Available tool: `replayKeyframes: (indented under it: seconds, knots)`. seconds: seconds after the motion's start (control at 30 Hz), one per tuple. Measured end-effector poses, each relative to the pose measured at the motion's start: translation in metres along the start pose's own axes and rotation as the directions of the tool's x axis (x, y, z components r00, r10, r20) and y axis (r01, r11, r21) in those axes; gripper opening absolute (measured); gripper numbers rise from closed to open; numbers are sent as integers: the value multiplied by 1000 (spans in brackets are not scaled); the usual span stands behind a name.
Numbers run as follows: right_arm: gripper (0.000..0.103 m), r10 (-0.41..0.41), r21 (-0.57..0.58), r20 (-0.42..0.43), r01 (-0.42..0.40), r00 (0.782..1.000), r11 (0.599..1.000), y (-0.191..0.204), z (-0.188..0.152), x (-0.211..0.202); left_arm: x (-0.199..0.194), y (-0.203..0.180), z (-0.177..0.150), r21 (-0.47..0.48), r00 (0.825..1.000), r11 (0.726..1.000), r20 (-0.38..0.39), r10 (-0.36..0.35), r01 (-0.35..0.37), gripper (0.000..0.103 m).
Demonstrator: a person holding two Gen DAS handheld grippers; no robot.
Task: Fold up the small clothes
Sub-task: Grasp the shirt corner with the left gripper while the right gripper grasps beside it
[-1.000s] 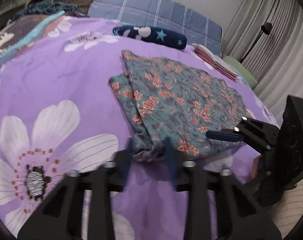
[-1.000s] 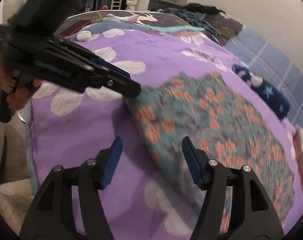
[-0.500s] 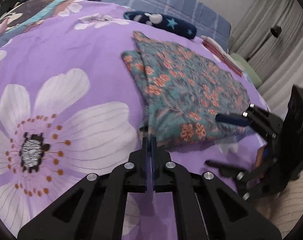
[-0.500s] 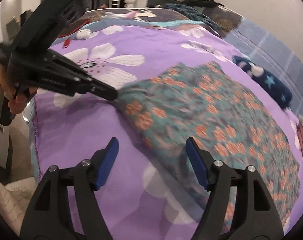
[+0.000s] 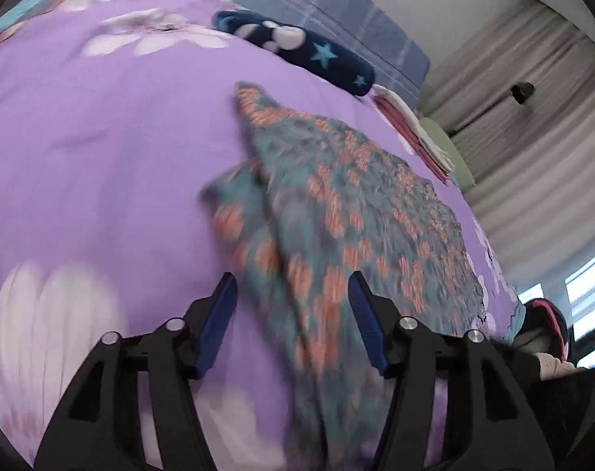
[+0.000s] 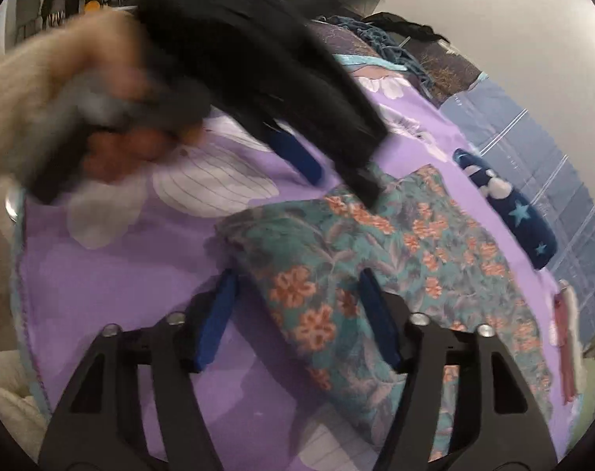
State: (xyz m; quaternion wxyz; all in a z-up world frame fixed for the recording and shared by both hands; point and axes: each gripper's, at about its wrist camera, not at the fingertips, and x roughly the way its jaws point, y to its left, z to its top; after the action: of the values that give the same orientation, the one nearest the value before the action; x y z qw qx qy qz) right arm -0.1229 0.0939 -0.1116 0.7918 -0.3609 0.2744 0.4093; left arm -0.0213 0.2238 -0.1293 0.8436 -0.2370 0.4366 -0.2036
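- Lying flat on the purple bedspread [image 5: 81, 165], the floral garment [image 5: 360, 212] is spread from the near edge toward the far right.
- Thin, soft, light cloth is judged; it should drape and bunch, so a near corner or hem is best pinched.
- The left gripper [image 5: 293, 322] is opening, pads clear of the cloth between them.
- The right gripper [image 6: 297, 318] is closing, astride the near fold, not yet pressing.
- No containers are seen.
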Motion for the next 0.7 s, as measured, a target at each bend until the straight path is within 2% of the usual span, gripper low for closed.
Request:
replayKeyframes:
  seconds: [0.1, 0.17, 0.2, 0.27, 0.33, 0.37, 0.4, 0.5, 0.57, 0.6, 0.7]
  knots:
    - [50, 14, 44, 19, -15, 1000, 999, -4, 1, -1, 18, 1, 26, -16, 1000, 999, -4, -27, 27, 60]
    - [50, 14, 59, 19, -15, 1000, 998, -6, 4, 1, 25, 2, 38, -40, 999, 999, -2, -32, 32, 38]
    - [50, 12, 60, 20, -13, 1000, 998, -6, 6, 2, 28, 2, 42, -37, 1000, 999, -1, -11, 11, 10]
    - [50, 11, 57, 25, -12, 1000, 998, -5, 11, 7, 30, -4, 48, -21, 999, 999, 7, 36, -36, 8]
    - [30, 25, 74, 28, -28, 999, 997, -9, 17, 12, 23, -16, 52, 24, 996, 996, 42, 81, -82, 8]
    - [13, 40, 103, 28, -42, 999, 994, -14, 20, 14, 17, -24, 50, 54, 992, 992, 65, 108, -112, 7]
    - [10, 73, 144, 41, -78, 996, 987, -21, 24, 11, 13, -28, 48, 74, 989, 988, 77, 129, -135, 7]
    - [8, 117, 149, 69, -126, 991, 981, -24, 27, 5, 16, -15, 42, 55, 986, 985, 42, 160, -162, 7]
    - [8, 148, 144, 45, -153, 988, 978, -20, 22, 11, 24, -1, 36, 11, 989, 989, 21, 148, -148, 9]
    - [8, 150, 147, 39, -154, 988, 977, -19, 19, 14, 25, -1, 36, 8, 990, 990, 36, 138, -138, 9]
    - [12, 157, 178, 44, -163, 987, 970, -22, 18, 13, 21, -1, 37, -10, 989, 991, 59, 134, -133, 25]
